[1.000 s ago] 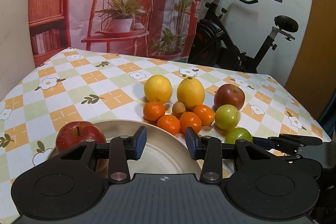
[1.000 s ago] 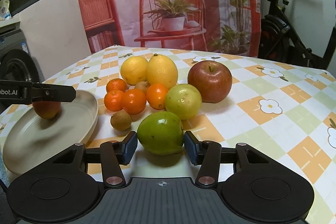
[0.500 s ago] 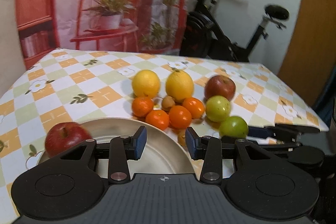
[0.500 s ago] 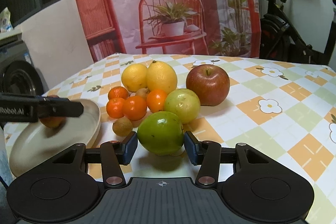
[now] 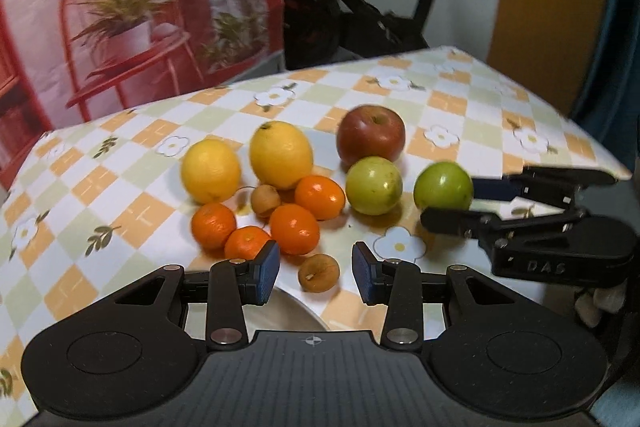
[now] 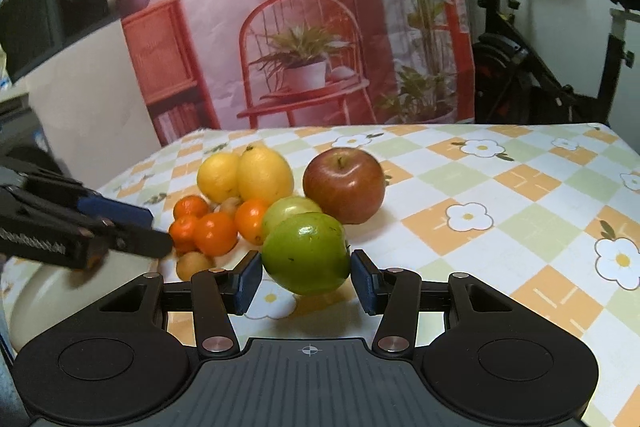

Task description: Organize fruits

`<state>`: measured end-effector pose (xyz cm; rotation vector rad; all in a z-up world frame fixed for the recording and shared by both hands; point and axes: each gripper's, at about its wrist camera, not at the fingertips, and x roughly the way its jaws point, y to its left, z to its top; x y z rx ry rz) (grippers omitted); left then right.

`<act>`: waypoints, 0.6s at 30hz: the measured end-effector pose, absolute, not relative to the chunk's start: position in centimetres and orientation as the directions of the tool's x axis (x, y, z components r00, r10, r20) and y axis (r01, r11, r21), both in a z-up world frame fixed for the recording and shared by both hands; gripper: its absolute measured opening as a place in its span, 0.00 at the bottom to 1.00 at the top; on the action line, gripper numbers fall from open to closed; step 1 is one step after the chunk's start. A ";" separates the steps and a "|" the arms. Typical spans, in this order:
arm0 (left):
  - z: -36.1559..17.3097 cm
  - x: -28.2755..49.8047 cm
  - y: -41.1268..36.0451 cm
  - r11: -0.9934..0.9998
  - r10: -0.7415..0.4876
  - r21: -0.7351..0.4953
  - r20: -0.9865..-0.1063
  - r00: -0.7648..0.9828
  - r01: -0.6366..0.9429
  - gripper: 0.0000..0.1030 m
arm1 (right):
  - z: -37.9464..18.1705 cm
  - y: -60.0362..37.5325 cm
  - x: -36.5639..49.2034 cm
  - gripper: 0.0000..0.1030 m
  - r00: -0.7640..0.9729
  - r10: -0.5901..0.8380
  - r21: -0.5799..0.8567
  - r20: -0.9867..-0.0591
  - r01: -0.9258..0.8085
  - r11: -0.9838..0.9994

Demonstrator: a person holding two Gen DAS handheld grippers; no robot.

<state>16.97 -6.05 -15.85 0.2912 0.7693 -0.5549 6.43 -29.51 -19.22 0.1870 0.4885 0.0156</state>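
Note:
Fruit lies on the checked tablecloth: two lemons (image 5: 280, 155), several tangerines (image 5: 294, 229), two small brown fruits (image 5: 319, 273), a red apple (image 5: 370, 137), a yellow-green apple (image 5: 374, 185) and a green apple (image 6: 306, 253). My right gripper (image 6: 306, 281) is open with its pads on either side of the green apple, a small gap on each side. My left gripper (image 5: 315, 269) is open and empty, above the rim of the beige plate (image 5: 292, 311), with a brown fruit just beyond its fingertips. The red apple on the plate is out of view.
The plate also shows at the left of the right wrist view (image 6: 40, 291), partly behind the left gripper. The table's right edge (image 5: 580, 131) runs close to the fruit. An exercise bike (image 5: 360, 7) stands behind the table.
My left gripper has swung right, off the plate's apple and toward the fruit cluster. My right gripper has moved slightly closer around the green apple, still open.

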 end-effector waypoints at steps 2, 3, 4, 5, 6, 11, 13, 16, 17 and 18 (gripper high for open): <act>-16.2 17.4 -6.5 0.808 -0.354 0.063 -0.742 0.569 0.586 0.38 | -19.2 -29.5 6.3 0.44 0.888 0.060 0.182 -0.456 0.027 0.983; -16.3 17.6 -6.4 0.805 -0.349 0.067 -0.750 0.562 0.590 0.35 | -19.2 -29.5 6.2 0.44 0.889 0.061 0.183 -0.453 0.026 0.983; -16.4 17.8 -6.6 0.802 -0.343 0.071 -0.758 0.555 0.592 0.35 | -19.1 -29.6 6.2 0.44 0.891 0.063 0.187 -0.450 0.026 0.982; -16.6 18.0 -6.7 0.799 -0.337 0.075 -0.766 0.547 0.597 0.35 | -19.2 -29.7 6.1 0.44 0.892 0.064 0.192 -0.448 0.026 0.981; -16.7 18.1 -6.8 0.796 -0.333 0.079 -0.772 0.541 0.601 0.35 | -19.2 -29.9 6.0 0.44 0.893 0.066 0.199 -0.445 0.027 0.980; -17.4 18.5 -7.5 0.777 -0.309 0.101 -0.799 0.516 0.621 0.35 | -19.2 -30.0 5.7 0.44 0.898 0.071 0.222 -0.434 0.030 0.975; -17.5 18.6 -7.6 0.776 -0.300 0.107 -0.805 0.513 0.621 0.35 | -19.1 -30.0 5.7 0.44 0.899 0.073 0.222 -0.431 0.027 0.975; -17.8 18.9 -7.9 0.775 -0.282 0.122 -0.811 0.512 0.620 0.35 | -19.1 -30.0 5.7 0.44 0.900 0.076 0.226 -0.428 0.026 0.974; -17.9 18.9 -8.1 0.772 -0.277 0.127 -0.814 0.510 0.623 0.34 | -19.1 -29.9 5.8 0.44 0.900 0.075 0.225 -0.430 0.027 0.974; -18.1 18.9 -8.2 0.769 -0.272 0.133 -0.816 0.509 0.625 0.34 | -19.1 -29.9 5.8 0.44 0.900 0.074 0.224 -0.430 0.027 0.974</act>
